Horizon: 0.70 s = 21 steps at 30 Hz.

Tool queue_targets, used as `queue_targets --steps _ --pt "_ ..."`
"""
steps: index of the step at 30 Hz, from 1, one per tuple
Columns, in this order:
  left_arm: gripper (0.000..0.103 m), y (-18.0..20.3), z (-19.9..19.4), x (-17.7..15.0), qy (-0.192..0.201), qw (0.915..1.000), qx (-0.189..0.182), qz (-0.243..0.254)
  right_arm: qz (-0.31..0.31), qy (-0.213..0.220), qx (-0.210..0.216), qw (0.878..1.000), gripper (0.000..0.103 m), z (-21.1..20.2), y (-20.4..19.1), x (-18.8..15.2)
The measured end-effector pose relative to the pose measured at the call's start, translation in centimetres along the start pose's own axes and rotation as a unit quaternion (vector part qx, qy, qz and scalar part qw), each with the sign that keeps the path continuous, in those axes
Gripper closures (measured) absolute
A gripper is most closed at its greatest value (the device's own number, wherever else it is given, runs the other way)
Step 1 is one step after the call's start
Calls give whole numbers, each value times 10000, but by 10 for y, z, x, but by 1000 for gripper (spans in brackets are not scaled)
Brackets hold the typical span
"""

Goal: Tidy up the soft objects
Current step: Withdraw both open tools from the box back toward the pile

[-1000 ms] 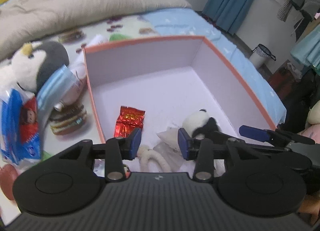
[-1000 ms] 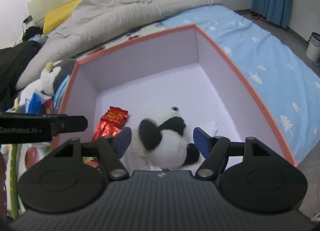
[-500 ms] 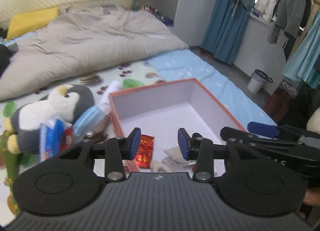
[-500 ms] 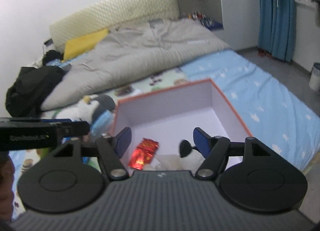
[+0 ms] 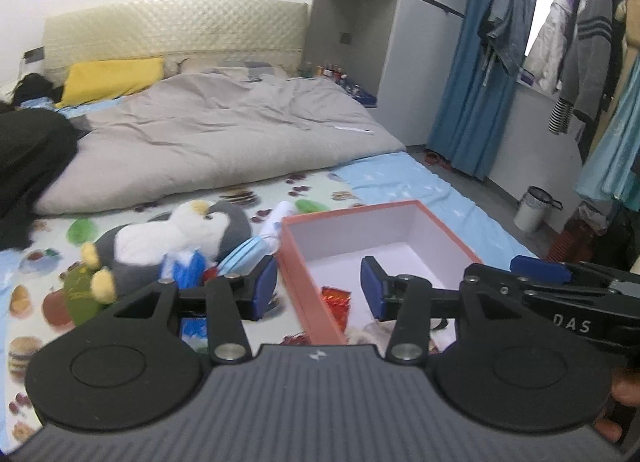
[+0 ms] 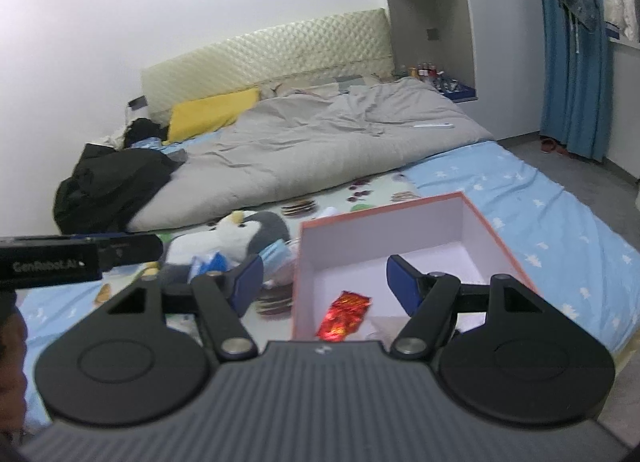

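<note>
Left wrist view: the left gripper [image 5: 318,291] hangs above the bed, and its blue fingers [image 5: 265,287] have just been opening; they stand moderately apart with nothing between them. Below them sits the orange box [image 5: 309,291] with its pale lining, open on top, on the printed sheet [image 5: 32,294]. Inside, near the close corner, lies a shiny red packet [image 5: 336,300], and a bit of white stuff shows at the bottom edge of the box, too hidden to name. Left of the box lies the penguin plush [image 5: 176,238] on its side, with a blue face mask [image 5: 244,254] just beside the box wall and a blue-and-white pack [image 5: 186,268] against the penguin. Behind all that spreads the grey duvet [image 5: 224,134], with a yellow pillow [image 5: 112,76] at the headboard. On the right edge, the right gripper [image 5: 540,267] pokes into frame.

Right wrist view: the right gripper [image 6: 322,284] hovers over the same box [image 6: 298,262], fingers [image 6: 247,280] spread wide and empty. The red packet [image 6: 346,314] lies on the box floor just ahead of them. The penguin [image 6: 240,236] rests left of the box, the mask [image 6: 278,252] next to the box wall. The left gripper's black body [image 6: 60,258] reaches in from the left edge. Black clothing [image 6: 108,186] is heaped at the far left of the bed, beside the duvet [image 6: 320,134].
</note>
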<state>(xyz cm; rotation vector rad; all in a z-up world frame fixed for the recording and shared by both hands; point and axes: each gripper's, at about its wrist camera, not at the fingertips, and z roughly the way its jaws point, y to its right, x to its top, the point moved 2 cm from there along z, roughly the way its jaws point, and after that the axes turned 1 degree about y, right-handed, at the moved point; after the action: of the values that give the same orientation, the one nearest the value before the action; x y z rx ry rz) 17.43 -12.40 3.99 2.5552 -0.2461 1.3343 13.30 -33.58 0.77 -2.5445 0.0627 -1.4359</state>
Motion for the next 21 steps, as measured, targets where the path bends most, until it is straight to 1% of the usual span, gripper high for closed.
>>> queue_targets --steps 7,15,21 --pt "50 -39 -35 -40 -30 9990 340 -295 -111 -14 277 9996 32 -9 -29 -28" --pt "46 -78 -70 -92 15 9951 715 -678 -357 -301 627 9969 32 -8 -65 -70" --pt "46 -89 -86 -119 41 9926 918 -793 -439 -486 870 9941 32 -10 -86 -102"
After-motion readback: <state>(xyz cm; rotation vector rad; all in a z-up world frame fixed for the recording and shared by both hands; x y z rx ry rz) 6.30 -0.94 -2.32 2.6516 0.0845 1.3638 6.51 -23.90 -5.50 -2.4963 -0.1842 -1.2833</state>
